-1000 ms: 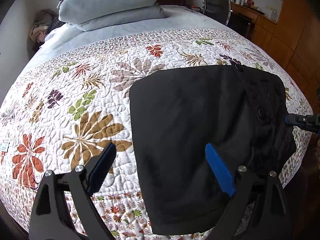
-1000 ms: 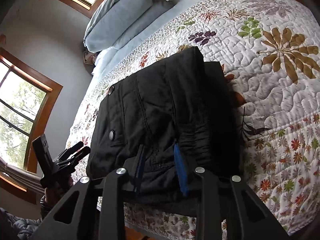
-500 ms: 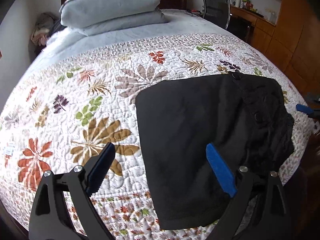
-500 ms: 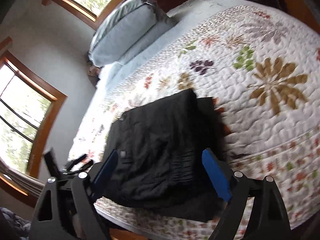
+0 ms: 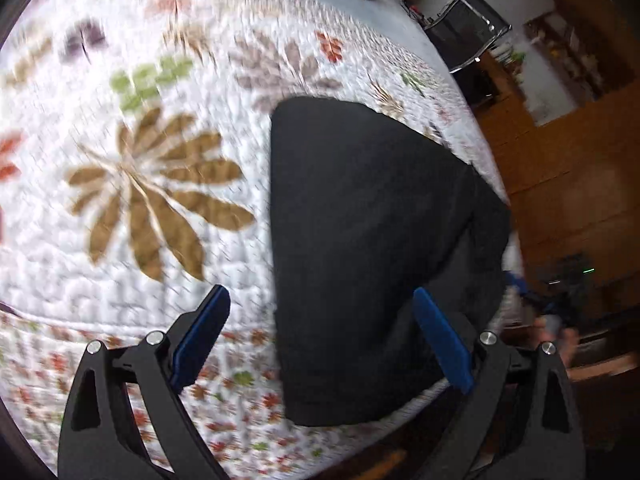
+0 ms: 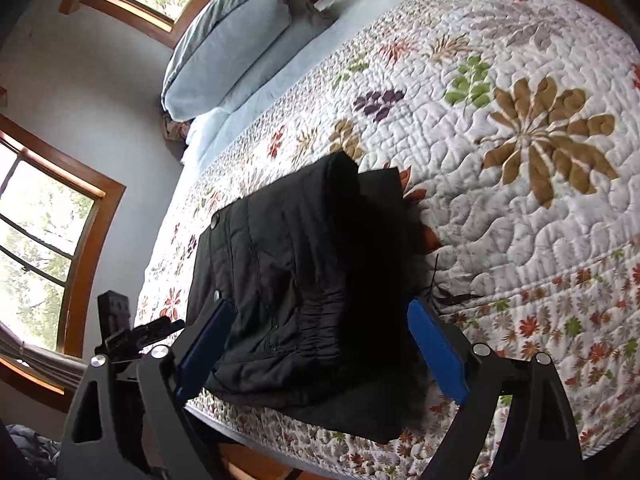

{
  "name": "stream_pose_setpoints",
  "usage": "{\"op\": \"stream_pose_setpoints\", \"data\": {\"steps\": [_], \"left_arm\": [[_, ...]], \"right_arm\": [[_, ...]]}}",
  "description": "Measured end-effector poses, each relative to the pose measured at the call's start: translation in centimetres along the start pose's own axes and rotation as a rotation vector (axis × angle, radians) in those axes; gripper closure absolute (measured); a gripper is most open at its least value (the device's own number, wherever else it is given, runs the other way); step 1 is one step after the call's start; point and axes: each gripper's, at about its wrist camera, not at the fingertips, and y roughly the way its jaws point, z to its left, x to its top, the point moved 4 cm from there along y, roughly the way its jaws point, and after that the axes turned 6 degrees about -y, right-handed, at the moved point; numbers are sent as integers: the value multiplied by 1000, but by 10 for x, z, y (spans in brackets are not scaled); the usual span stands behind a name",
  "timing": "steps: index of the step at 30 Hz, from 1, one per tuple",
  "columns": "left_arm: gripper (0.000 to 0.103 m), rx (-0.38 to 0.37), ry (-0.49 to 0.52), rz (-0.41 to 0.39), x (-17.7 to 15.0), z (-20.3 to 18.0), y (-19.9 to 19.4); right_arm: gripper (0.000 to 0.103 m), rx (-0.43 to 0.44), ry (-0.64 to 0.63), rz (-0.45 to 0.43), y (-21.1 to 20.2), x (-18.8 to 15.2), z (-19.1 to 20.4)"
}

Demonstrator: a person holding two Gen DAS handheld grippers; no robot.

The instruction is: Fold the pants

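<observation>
The bed [image 6: 520,216] fills both views, spread with a white quilt [image 5: 132,208] printed with leaves in brown, green, purple and red. In the right wrist view, far beyond the jaws at the head of the bed, lie stacked grey-blue pillows [image 6: 228,44] on a pale blue sheet, with wood-framed windows [image 6: 44,240] on the wall to the left of the jaws. In the blurred left wrist view, wooden cabinets [image 5: 568,168] and a black chair [image 5: 468,28] stand beyond the bed's far edge, up and to the right of the jaws.

The black pants [image 6: 304,280] lie folded into a compact bundle near the bed's edge. Seen from the right gripper [image 6: 324,344], the bundle sits just ahead of and between the jaws, its gathered waistband toward the camera and metal snaps on its left side; a lower layer sticks out beneath, nearest the jaws. The blue pads [image 6: 436,348] stand wide on either side of the cloth without pressing it, and the jaws are opening, so the pants are released.

The left gripper [image 5: 320,340] is spread wide too, grasping nothing: its left pad is over bare quilt, its right pad over the pants [image 5: 368,240], whose left edge runs up between the jaws.

To the left of the right jaws, the other gripper's black frame shows off the bed's edge.
</observation>
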Motion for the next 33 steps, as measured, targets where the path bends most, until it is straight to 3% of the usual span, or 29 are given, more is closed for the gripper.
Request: {"op": "stream_pose_setpoints", "data": {"steps": [6, 10, 17, 20, 25, 33], "left_arm": [[10, -89, -113, 115, 1, 23, 20], [10, -188, -175, 192, -2, 30, 35], [10, -177, -153, 225, -6, 22, 52], [10, -225, -138, 268, -9, 7, 59], [10, -171, -75, 299, -15, -10, 79], [6, -158, -66, 308, -12, -25, 84]], "right_arm": [[12, 32, 54, 29, 8, -2, -12], [12, 47, 98, 40, 11, -5, -24], [12, 91, 160, 60, 19, -12, -40], [12, 104, 178, 65, 22, -13, -44], [11, 124, 192, 78, 30, -14, -48], [6, 150, 179, 104, 43, -14, -45]]}}
